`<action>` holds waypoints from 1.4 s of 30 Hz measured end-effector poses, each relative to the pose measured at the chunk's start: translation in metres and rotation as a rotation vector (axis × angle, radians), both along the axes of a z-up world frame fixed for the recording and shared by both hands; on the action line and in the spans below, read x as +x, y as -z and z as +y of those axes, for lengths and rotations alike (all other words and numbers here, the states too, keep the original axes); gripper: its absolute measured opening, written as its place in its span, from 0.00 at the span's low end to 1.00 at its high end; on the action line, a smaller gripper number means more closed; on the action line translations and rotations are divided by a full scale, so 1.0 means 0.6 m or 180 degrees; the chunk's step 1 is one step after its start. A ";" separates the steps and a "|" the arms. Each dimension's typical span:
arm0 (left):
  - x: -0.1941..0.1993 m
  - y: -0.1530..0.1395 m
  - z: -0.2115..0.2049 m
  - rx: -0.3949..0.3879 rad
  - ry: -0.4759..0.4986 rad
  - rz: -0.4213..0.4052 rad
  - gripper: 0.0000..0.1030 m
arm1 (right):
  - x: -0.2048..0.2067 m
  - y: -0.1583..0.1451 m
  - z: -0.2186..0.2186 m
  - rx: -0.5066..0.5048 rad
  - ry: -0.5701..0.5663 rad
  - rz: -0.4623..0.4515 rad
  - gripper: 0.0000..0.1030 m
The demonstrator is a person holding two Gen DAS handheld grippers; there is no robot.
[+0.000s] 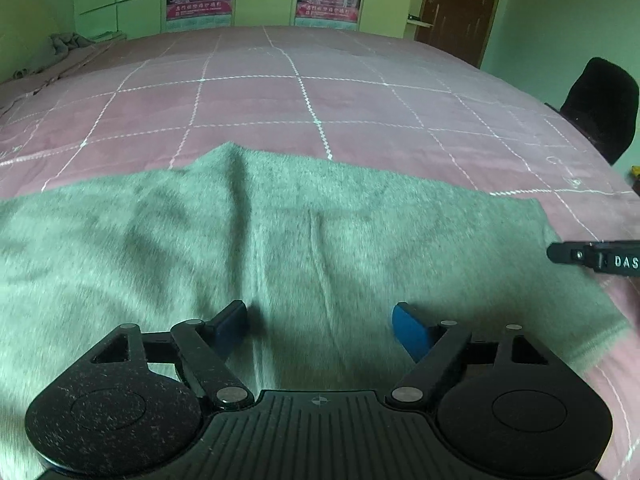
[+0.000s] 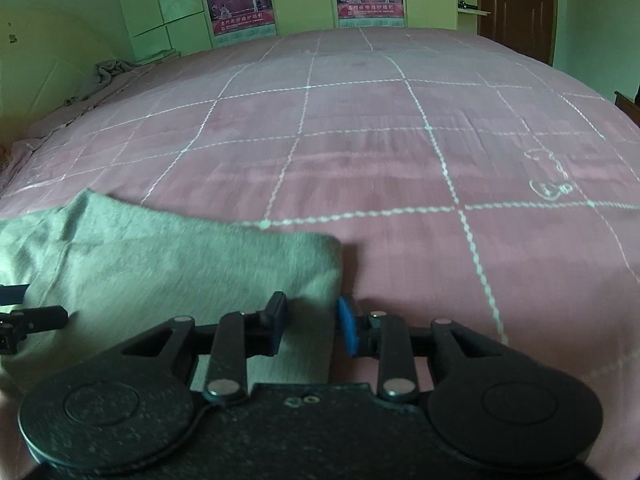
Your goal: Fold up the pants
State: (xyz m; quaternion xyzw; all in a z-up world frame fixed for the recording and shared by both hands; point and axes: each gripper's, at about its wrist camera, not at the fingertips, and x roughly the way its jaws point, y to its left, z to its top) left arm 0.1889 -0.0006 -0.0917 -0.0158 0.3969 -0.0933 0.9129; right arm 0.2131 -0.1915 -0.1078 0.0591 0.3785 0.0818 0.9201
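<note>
near the bed's (image 2: 400, 152) front edge, our left gripper (image 1: 320, 324) gapes wide over the pants (image 1: 280, 232). our right gripper (image 2: 312, 320) stands narrowly parted astride their side edge, unclamped. we should lift clear without snagging, then smooth the fold.

Grey pants (image 1: 280, 240), plain and fuzzy, with no print. Pink bedspread (image 1: 340, 96) crossed by a grid of thin white stitched lines; small white outline motif (image 2: 550, 184) sewn into one square near the right edge. Black gripper frames, the left gripper (image 1: 320, 320) and right gripper (image 2: 312, 324) both with blue pads (image 1: 410, 330) on the jaws. Pale green walls (image 1: 560, 8). Dark brown door (image 2: 516, 4). Two posters (image 2: 238, 0) in magenta and pink with white lettering. Black chair (image 1: 600, 104) at the bed's right side. Crumpled grey cloth (image 2: 112, 70) at the far left corner.
</note>
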 end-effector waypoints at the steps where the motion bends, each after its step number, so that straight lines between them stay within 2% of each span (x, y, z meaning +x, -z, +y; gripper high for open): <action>1: -0.012 0.001 0.003 -0.0005 0.0004 -0.0017 0.78 | -0.010 0.000 0.001 0.0004 -0.0015 0.0010 0.29; 5: -0.061 0.003 0.009 0.0019 0.0013 -0.0110 0.78 | -0.067 0.004 -0.001 0.0018 -0.0086 -0.0010 0.39; 9: -0.095 -0.001 0.025 -0.0051 -0.0088 -0.0183 0.78 | -0.133 0.012 -0.006 -0.0003 -0.0058 -0.0177 0.40; 12: -0.112 -0.014 0.037 -0.0160 -0.0201 -0.0351 0.78 | -0.160 0.005 -0.008 0.0021 0.0000 -0.0312 0.38; 15: -0.109 0.009 0.038 -0.0064 -0.0169 -0.0231 0.78 | -0.175 -0.017 -0.018 0.0189 0.0045 -0.0535 0.39; 16: -0.109 0.008 0.041 -0.0092 -0.0181 -0.0238 0.78 | -0.172 -0.014 -0.014 0.0161 0.0022 -0.0503 0.40; 18: -0.114 -0.001 0.050 -0.0168 -0.0238 -0.0279 0.78 | -0.153 0.013 -0.002 0.0045 -0.0057 -0.0177 0.41; 19: -0.120 -0.007 0.060 -0.0209 -0.0283 -0.0350 0.78 | -0.154 0.015 -0.004 0.0070 -0.0031 -0.0213 0.41; 22: -0.144 -0.022 0.114 -0.0292 -0.0551 -0.0536 0.78 | -0.174 -0.004 -0.016 0.0192 0.0047 -0.0455 0.42; 26: -0.192 -0.038 0.248 -0.0535 -0.1263 -0.0783 0.78 | -0.193 -0.003 -0.043 0.0224 0.0205 -0.0648 0.44; 29: -0.215 -0.024 0.341 -0.0678 -0.1738 -0.0732 0.78 | -0.190 0.006 -0.069 0.0291 0.0407 -0.0609 0.46; 30: -0.218 -0.015 0.371 -0.0815 -0.1900 -0.0670 0.78 | -0.187 0.009 -0.073 0.0316 0.0446 -0.0583 0.47; 32: -0.222 0.014 0.433 -0.1291 -0.2143 -0.0562 0.78 | -0.183 0.015 -0.076 0.0355 0.0492 -0.0536 0.49; 34: -0.212 0.050 0.473 -0.1652 -0.2355 -0.0428 0.78 | -0.181 0.019 -0.075 0.0355 0.0496 -0.0507 0.50; 35: -0.206 0.069 0.487 -0.1882 -0.2368 -0.0405 0.78 | -0.181 0.020 -0.073 0.0336 0.0485 -0.0506 0.52; 37: -0.202 0.099 0.516 -0.2369 -0.2380 -0.0558 0.79 | -0.181 0.020 -0.069 0.0291 0.0455 -0.0511 0.54; 39: -0.187 0.130 0.547 -0.3046 -0.2247 -0.0695 0.80 | -0.180 0.022 -0.066 0.0260 0.0442 -0.0509 0.55; 40: -0.174 0.144 0.561 -0.3271 -0.2210 -0.0703 0.80 | -0.180 0.024 -0.065 0.0248 0.0446 -0.0504 0.55; 42: -0.142 0.155 0.571 -0.3417 -0.2050 -0.0680 0.80 | -0.179 0.027 -0.062 0.0206 0.0451 -0.0500 0.56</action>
